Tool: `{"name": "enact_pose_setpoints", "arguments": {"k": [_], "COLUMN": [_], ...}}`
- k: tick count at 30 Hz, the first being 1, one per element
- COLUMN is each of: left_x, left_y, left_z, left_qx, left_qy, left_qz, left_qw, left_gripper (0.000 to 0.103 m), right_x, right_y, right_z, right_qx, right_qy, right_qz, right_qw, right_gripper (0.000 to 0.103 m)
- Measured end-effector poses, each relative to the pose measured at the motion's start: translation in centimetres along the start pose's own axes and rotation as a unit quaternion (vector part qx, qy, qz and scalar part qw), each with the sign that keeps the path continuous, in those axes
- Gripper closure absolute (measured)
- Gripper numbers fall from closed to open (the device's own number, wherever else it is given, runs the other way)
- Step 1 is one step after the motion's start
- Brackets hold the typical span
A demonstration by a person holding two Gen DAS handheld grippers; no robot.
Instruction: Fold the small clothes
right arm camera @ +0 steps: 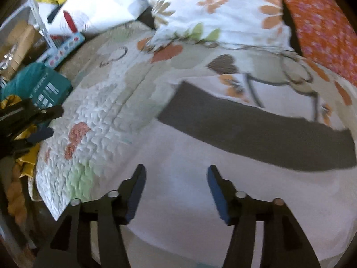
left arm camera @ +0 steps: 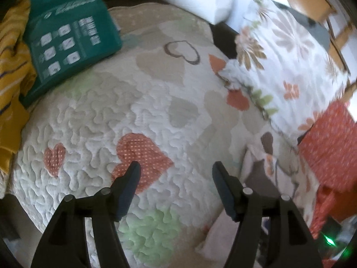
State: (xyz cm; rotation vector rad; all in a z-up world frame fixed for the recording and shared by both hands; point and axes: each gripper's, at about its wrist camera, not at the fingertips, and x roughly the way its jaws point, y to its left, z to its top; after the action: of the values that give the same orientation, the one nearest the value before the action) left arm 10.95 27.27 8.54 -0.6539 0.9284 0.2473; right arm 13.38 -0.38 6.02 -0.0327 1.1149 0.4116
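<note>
Both claws gape empty: left claw (left arm camera: 176, 169) over heart quilt (left arm camera: 138, 116); only the right claw (right arm camera: 176, 173) sees the pale garment (right arm camera: 189, 192).

Left wrist view looks forward and down along its fingers, close above the quilt (left arm camera: 142, 111). Right wrist view looks down the same way, close above a pale garment (right arm camera: 200, 167) lying on that quilt. Both views share the quilt, the teal box (left arm camera: 67, 42), and the flowered pillow (left arm camera: 285, 62) on the far side.
</note>
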Motion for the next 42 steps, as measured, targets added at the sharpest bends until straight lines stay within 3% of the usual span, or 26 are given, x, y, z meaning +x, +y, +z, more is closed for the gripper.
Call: {"name": "enact_pose_setpoints", "arguments": {"k": [5,11,12,14,17,20,24,28,32,36,39,42], "left_x": [-0.9,-1.4,-1.3,-1.0,-0.7,-0.5,0.1,1.1,2.0,2.7,3.2,3.9], "left_y": [2.5,3.8,3.7,3.4,2.5,1.5,0.1,-1.8,-5.1,-10.2,-14.6,-18.3], "left_z": [0.6,0.9,0.9,0.7,0.3,-0.2,-1.0,-2.2,-4.0,-7.0,-10.0,-13.6], "left_qx": [-0.039,-0.054,-0.053,-0.048,-0.033,-0.018,-0.001,0.016,0.046,0.105,0.165,0.22], "left_qy": [-0.006,-0.01,-0.008,-0.003,0.003,0.003,0.012,0.029,0.045,0.056,0.065,0.088], "left_qz": [-0.006,-0.006,-0.007,-0.009,-0.007,-0.001,0.005,0.001,-0.016,-0.031,-0.048,-0.069], "left_qw": [0.9992,0.9985,0.9985,0.9988,0.9994,0.9998,0.9999,0.9995,0.9978,0.9924,0.9829,0.9691], "left_gripper": [0.037,0.035,0.035,0.035,0.035,0.035,0.035,0.035,0.035,0.035,0.035,0.035], "right_x": [4.0,6.9,7.1,7.3,7.2,6.1,2.1,-3.1,-8.2,-10.8,-10.6,-10.4], "right_y": [3.3,5.3,5.8,6.1,5.9,4.5,0.1,-5.9,-13.5,-21.6,-26.9,-29.7], "right_z": [1.9,1.4,1.2,1.0,0.9,1.4,2.1,1.8,-0.3,-3.9,-7.2,-9.2], "right_qx": [-0.022,-0.058,-0.071,-0.078,-0.079,-0.053,0.032,0.094,0.143,0.196,0.247,0.274], "right_qy": [0.028,0.04,0.031,0.023,0.017,0.014,-0.008,-0.047,-0.082,-0.083,-0.059,-0.051], "right_qz": [-0.054,-0.171,-0.192,-0.217,-0.224,-0.186,-0.101,-0.066,-0.075,-0.12,-0.137,-0.123], "right_qw": [0.998,0.983,0.978,0.973,0.971,0.981,0.994,0.992,0.983,0.97,0.958,0.952], "right_gripper": [0.038,0.04,0.045,0.067,0.079,0.085,0.087,0.087,0.087,0.087,0.087,0.087]}}
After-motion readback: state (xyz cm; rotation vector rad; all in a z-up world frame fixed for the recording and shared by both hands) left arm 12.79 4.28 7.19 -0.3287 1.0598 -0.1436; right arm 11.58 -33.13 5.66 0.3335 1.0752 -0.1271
